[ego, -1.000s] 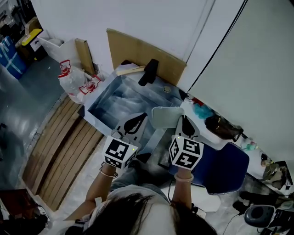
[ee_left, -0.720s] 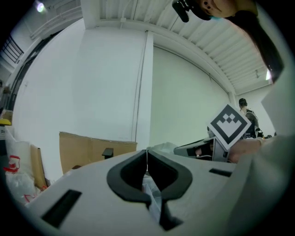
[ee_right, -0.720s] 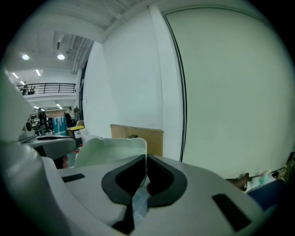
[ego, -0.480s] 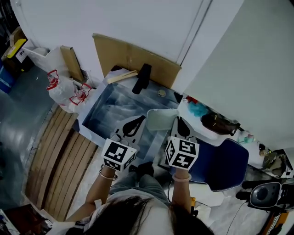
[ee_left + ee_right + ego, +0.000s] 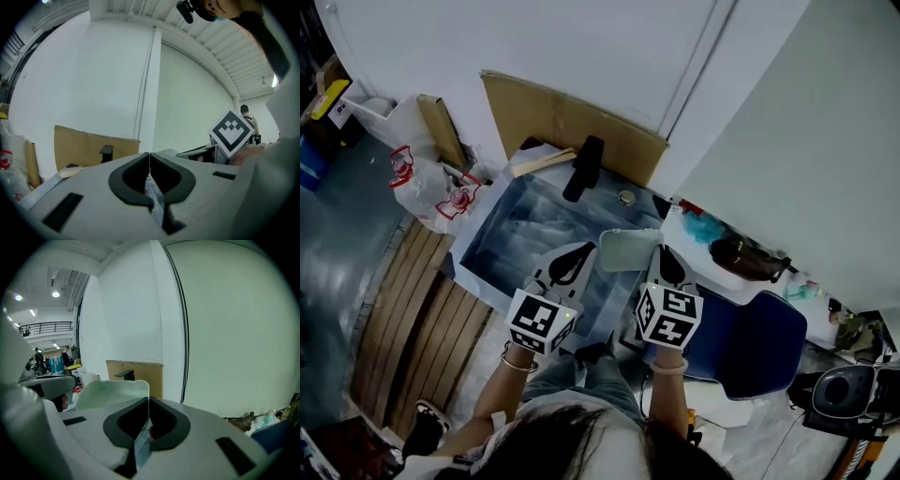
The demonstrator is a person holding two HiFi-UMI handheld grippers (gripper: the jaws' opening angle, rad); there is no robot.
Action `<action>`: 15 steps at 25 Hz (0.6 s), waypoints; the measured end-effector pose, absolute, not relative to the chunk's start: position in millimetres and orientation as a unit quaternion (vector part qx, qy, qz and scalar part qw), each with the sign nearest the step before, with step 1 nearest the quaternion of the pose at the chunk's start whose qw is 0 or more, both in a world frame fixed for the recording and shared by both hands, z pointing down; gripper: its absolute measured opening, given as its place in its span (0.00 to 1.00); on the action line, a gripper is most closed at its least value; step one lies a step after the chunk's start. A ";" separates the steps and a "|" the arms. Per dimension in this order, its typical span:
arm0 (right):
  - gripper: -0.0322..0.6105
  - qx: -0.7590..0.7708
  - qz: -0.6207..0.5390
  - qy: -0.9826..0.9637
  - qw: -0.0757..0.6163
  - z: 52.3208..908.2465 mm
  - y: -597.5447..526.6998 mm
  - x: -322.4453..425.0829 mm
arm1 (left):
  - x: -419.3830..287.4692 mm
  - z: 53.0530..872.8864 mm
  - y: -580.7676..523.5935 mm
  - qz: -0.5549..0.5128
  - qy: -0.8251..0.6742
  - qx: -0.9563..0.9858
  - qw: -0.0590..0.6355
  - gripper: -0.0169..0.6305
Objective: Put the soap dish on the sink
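A pale green soap dish [image 5: 628, 249] is held up edge-on over the near right corner of the steel sink [image 5: 517, 217], with my right gripper [image 5: 660, 254] shut on its rim. In the right gripper view the soap dish [image 5: 111, 393] stands to the left of the closed right gripper [image 5: 148, 403]. My left gripper [image 5: 582, 251] hovers beside it over the sink's near edge, shut with nothing in it. In the left gripper view the left gripper [image 5: 149, 157] shows its jaws pressed together. A black faucet [image 5: 581, 169] stands at the sink's far side.
Brown cardboard [image 5: 572, 117] leans on the white wall behind the sink. A plastic bag [image 5: 427, 183] and wooden slats [image 5: 412, 319] lie to the left. A blue chair [image 5: 750, 342] and a cluttered white ledge [image 5: 741, 272] are to the right.
The head view has swung a little, and a foot now shows at the lower left. Both grippers stay shut near the sink's near right corner, the dish still in the right one.
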State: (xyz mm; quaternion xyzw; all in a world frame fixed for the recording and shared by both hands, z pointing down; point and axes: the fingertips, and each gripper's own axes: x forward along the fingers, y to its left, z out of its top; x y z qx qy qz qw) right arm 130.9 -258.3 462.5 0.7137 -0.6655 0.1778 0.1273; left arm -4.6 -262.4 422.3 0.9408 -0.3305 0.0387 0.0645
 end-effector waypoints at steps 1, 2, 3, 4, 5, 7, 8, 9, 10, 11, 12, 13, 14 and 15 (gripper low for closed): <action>0.10 0.712 0.179 -0.667 0.129 464.7 -261.1 133.1 | -2.4 423.7 -264.7 0.039 -0.333 0.940 0.066 0.04; 0.09 0.710 0.181 -0.668 0.130 467.1 -263.8 135.4 | -0.2 425.2 -266.8 0.040 -0.335 0.939 0.068 0.04; 0.09 0.708 0.182 -0.670 0.131 469.8 -266.7 137.6 | 2.1 426.9 -268.9 0.041 -0.337 0.938 0.069 0.04; 0.10 0.706 0.183 -0.672 0.133 472.6 -269.6 139.8 | 4.6 428.8 -271.0 0.042 -0.339 0.937 0.070 0.04; 0.10 0.703 0.184 -0.673 0.135 475.7 -272.4 142.2 | 7.3 431.0 -273.1 0.043 -0.342 0.936 0.070 0.04; 0.10 0.698 0.186 -0.677 0.142 482.6 -277.6 147.3 | 12.9 435.8 -277.2 0.046 -0.347 0.934 0.073 0.04; 0.10 0.695 0.189 -0.679 0.144 486.3 -279.8 149.8 | 15.6 438.4 -279.1 0.048 -0.350 0.932 0.074 0.04; 0.09 0.692 0.192 -0.681 0.146 490.0 -281.9 152.3 | 18.3 441.1 -280.9 0.050 -0.353 0.931 0.076 0.04; 0.09 0.689 0.195 -0.683 0.148 493.7 -284.3 154.9 | 21.2 443.8 -282.8 0.054 -0.356 0.930 0.078 0.04; 0.09 0.685 0.198 -0.685 0.150 497.3 -287.1 157.7 | 24.3 446.4 -284.9 0.057 -0.358 0.929 0.080 0.04; 0.09 0.682 0.200 -0.687 0.153 500.9 -290.4 160.5 | 27.3 448.8 -287.1 0.060 -0.360 0.927 0.081 0.04; 0.10 0.679 0.201 -0.689 0.156 504.2 -293.9 163.1 | 30.0 451.2 -289.5 0.063 -0.363 0.926 0.083 0.04; 0.10 0.676 0.202 -0.691 0.158 507.2 -297.5 165.7 | 32.4 453.5 -292.1 0.065 -0.366 0.925 0.084 0.04; 0.10 0.673 0.203 -0.693 0.161 510.0 -301.1 168.2 | 34.4 455.6 -294.6 0.067 -0.369 0.923 0.086 0.04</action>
